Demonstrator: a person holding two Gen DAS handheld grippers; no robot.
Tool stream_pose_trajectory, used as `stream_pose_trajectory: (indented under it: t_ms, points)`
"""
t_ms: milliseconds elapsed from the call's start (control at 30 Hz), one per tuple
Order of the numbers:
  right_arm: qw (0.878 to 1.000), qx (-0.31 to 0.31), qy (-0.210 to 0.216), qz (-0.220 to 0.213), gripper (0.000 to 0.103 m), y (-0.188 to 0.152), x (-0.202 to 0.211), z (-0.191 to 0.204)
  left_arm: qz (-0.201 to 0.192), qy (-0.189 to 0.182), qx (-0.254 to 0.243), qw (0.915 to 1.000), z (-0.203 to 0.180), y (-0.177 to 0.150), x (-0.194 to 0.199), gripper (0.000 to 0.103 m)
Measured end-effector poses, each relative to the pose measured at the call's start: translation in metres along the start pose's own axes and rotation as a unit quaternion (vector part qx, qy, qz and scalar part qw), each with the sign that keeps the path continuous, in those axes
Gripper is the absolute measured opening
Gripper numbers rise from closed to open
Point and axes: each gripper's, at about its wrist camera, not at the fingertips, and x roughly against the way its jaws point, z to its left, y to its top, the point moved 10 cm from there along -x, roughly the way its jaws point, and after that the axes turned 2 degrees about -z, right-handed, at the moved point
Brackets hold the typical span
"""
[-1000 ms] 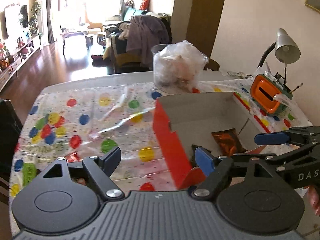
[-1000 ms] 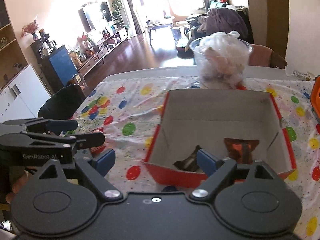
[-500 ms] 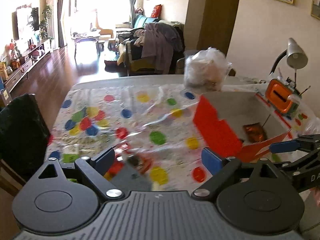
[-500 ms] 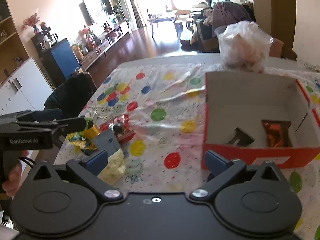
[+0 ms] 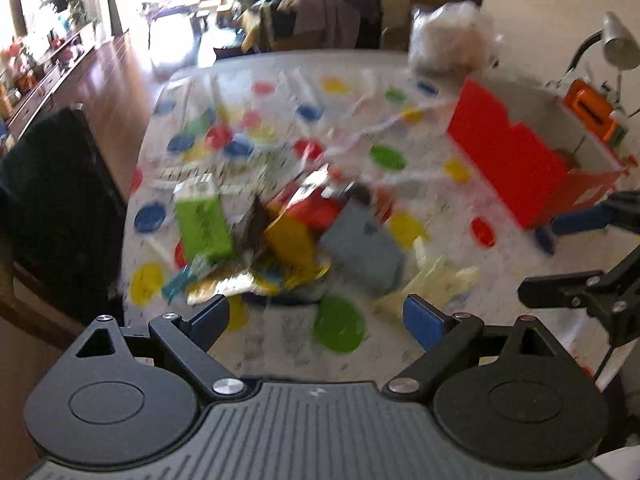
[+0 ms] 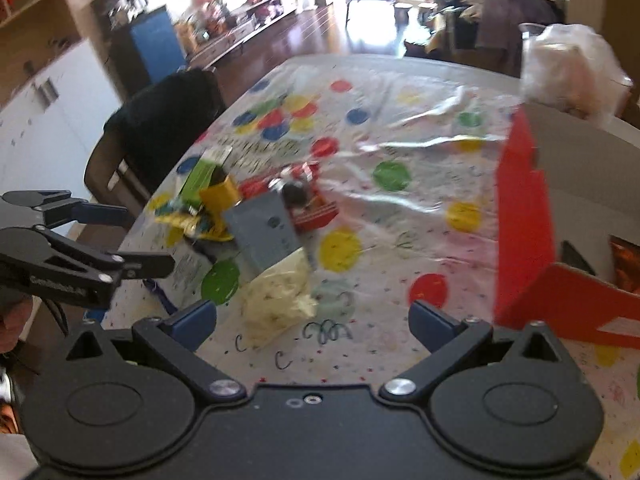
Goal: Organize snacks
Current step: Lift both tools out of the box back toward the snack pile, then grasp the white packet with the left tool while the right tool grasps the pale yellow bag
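Note:
A pile of snack packets lies on the dotted tablecloth: a green packet [image 5: 204, 228], a yellow packet [image 5: 292, 240], a grey-blue packet [image 5: 364, 248], a red packet [image 6: 316, 212] and a pale yellow packet [image 6: 280, 300]. The red cardboard box [image 5: 508, 156] stands to the right, with an orange packet [image 6: 624, 256] inside. My left gripper [image 5: 316, 316] is open and empty just short of the pile. My right gripper [image 6: 314, 316] is open and empty above the pale yellow packet [image 5: 432, 284]. The view is blurred.
A clear tub holding a white plastic bag [image 6: 572, 72] stands behind the box. An orange device [image 5: 592, 112] and a desk lamp [image 5: 616, 40] are at the far right. A dark chair [image 5: 56, 188] stands at the table's left edge.
Both grippers have swung left, away from the red box and toward the snack pile, which now lies in front of them. Both stay open and empty.

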Motion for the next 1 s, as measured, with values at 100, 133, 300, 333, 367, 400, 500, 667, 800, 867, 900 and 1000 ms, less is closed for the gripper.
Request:
stream_pose_trajectory:
  t_ms: [100,133,300,333,367,400,500,667,800,867,900,1000]
  points:
    - [1.000,0.015,0.010,0.011,0.103,-0.001,-0.017,0.011,0.009,0.002,-0.009,0.9999,0.007,-0.010,-0.011,0.094]
    - [1.000,0.020,0.007,0.015,0.103,-0.001,-0.023,0.013,0.014,0.002,-0.009,0.9999,0.009,-0.013,-0.016,0.094]
    - [0.998,0.050,0.005,0.040,0.102,-0.005,-0.052,0.024,0.024,0.005,-0.006,0.9997,0.019,-0.021,-0.032,0.094]
    - [0.997,0.055,0.004,0.045,0.101,-0.006,-0.057,0.025,0.028,0.008,-0.002,0.9996,0.021,-0.022,-0.036,0.094]
    - [0.997,0.058,0.002,0.049,0.100,-0.007,-0.062,0.026,0.030,0.008,-0.001,0.9995,0.022,-0.022,-0.039,0.094]
    - [0.997,0.059,-0.001,0.053,0.099,-0.008,-0.067,0.026,0.032,0.007,0.000,0.9995,0.023,-0.023,-0.042,0.094]
    - [0.996,0.057,-0.002,0.065,0.094,-0.011,-0.078,0.025,0.036,0.009,-0.003,0.9993,0.024,-0.023,-0.050,0.094]
    - [0.995,0.057,0.003,0.079,0.088,-0.013,-0.090,0.026,0.042,0.007,-0.006,0.9991,0.024,-0.024,-0.060,0.087]
    - [0.995,0.059,0.007,0.083,0.078,-0.014,-0.096,0.028,0.052,0.006,-0.010,0.9986,0.023,-0.027,-0.066,0.073]
    - [0.995,0.058,0.009,0.084,0.073,-0.014,-0.097,0.028,0.047,0.011,-0.017,0.9987,0.022,-0.026,-0.066,0.071]
    - [0.995,0.057,0.012,0.085,0.071,-0.014,-0.098,0.029,0.046,0.012,-0.018,0.9987,0.022,-0.026,-0.066,0.070]
    - [0.995,0.059,0.016,0.085,0.064,-0.014,-0.097,0.031,0.043,0.015,-0.021,0.9987,0.021,-0.025,-0.065,0.057]
